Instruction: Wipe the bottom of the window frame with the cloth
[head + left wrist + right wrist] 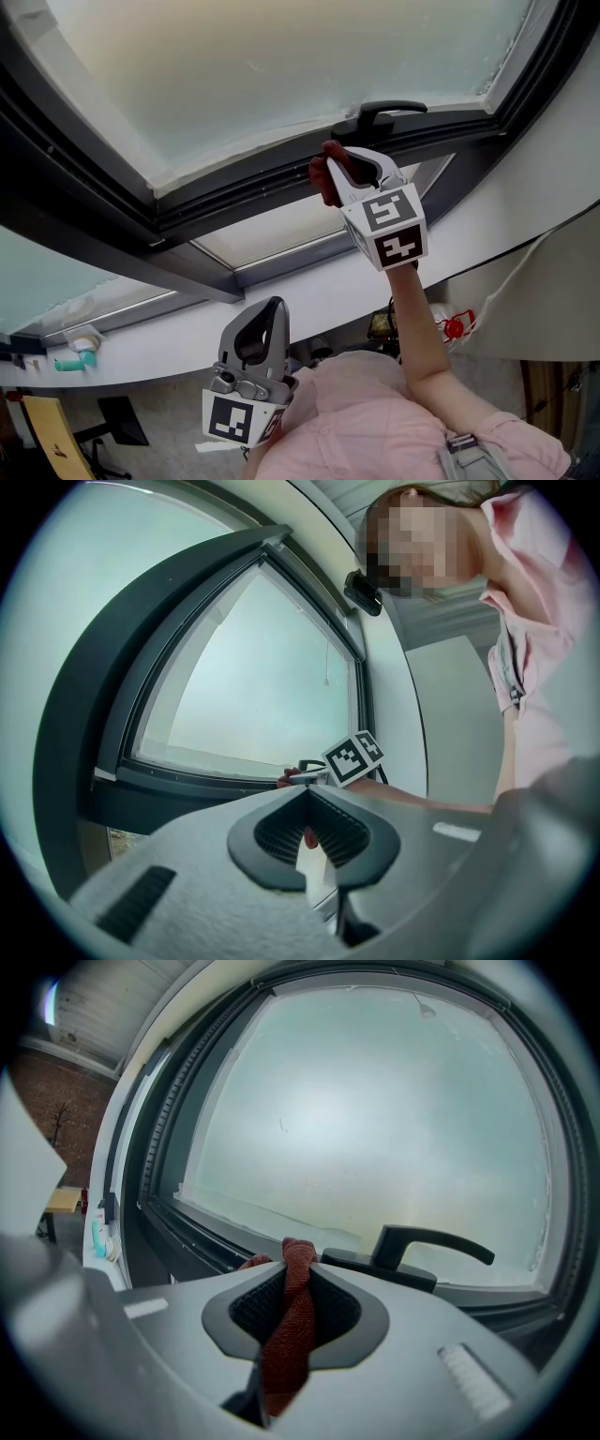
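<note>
**At the frame's bottom, just left of the handle: cloth on the job**

Up against the dark frame (234, 192), grips the red cloth (292, 1316) in the right gripper (337, 173), jaws clamped on its twisted middle, bunched end touching the frame's bottom edge just beside the handle (389, 110). Lies at the right end of a long strip that runs down-left in the head view. Probably calls for a sweep leftward along that line, jaws pointed into the frame. Hangs the left gripper (270, 309) low by the torso, jaws together on nothing, well apart from the frame.
</note>
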A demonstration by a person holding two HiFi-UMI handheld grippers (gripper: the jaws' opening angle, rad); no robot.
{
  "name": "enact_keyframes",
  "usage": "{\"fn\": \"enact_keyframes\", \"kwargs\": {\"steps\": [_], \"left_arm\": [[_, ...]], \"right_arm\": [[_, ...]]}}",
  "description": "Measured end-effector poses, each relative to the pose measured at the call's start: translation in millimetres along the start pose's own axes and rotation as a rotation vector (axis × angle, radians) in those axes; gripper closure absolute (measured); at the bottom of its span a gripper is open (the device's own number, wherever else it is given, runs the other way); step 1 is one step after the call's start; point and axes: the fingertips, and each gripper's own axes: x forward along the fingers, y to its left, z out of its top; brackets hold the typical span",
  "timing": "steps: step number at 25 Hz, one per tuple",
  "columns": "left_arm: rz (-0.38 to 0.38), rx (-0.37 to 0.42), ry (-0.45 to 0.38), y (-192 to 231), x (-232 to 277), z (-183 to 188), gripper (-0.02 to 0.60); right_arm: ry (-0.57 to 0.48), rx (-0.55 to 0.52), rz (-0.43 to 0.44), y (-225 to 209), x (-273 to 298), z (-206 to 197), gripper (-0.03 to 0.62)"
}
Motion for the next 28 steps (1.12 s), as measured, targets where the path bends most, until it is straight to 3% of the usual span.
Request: {"fn": "enact_keyframes", "kwargs": {"steps": [28], "left_arm": [[0.035, 0.033, -0.009, -15, -3, 3, 0.584]], "right_arm": [[-0.008, 0.044, -0.048, -38, -9, -13, 0.53]]}}
